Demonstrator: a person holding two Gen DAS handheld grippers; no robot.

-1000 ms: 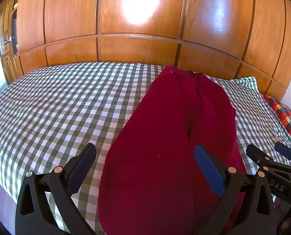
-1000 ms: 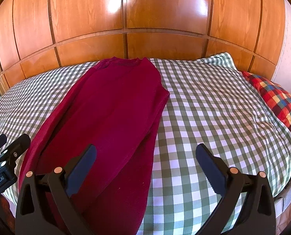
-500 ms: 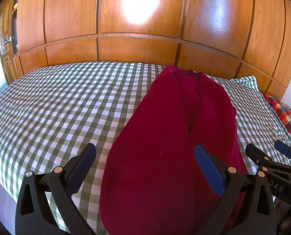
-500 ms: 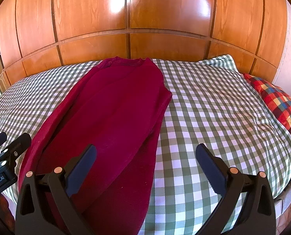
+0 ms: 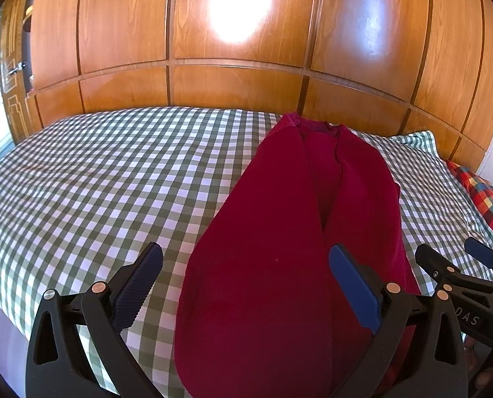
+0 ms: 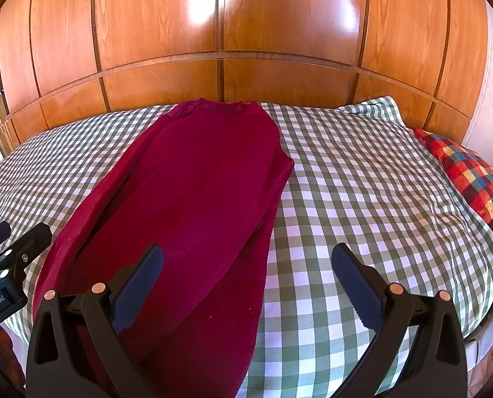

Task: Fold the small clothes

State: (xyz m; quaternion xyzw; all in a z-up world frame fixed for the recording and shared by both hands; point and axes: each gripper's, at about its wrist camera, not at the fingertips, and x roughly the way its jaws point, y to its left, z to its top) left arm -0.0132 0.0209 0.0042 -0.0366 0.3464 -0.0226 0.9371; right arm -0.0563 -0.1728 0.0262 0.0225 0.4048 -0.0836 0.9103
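Note:
A dark red garment (image 5: 279,232) lies lengthwise on the checked bed, its two sides folded inward so it forms a long narrow strip, neckline at the far end. It also shows in the right wrist view (image 6: 193,199). My left gripper (image 5: 246,285) is open and empty, hovering above the garment's near end. My right gripper (image 6: 246,285) is open and empty above the garment's near right edge. Each gripper shows at the edge of the other's view: the right one (image 5: 458,265), the left one (image 6: 14,245).
The green and white checked bedspread (image 5: 97,192) covers the bed. A wooden panelled wall (image 5: 233,83) stands behind it. A multicoloured checked pillow (image 6: 468,175) lies at the far right, beside a checked pillow (image 6: 372,109). The bed's near edge is just below the grippers.
Both grippers have drifted slightly; the garment sits a touch further right in the left view. Both stay open, and the garment has not been moved.

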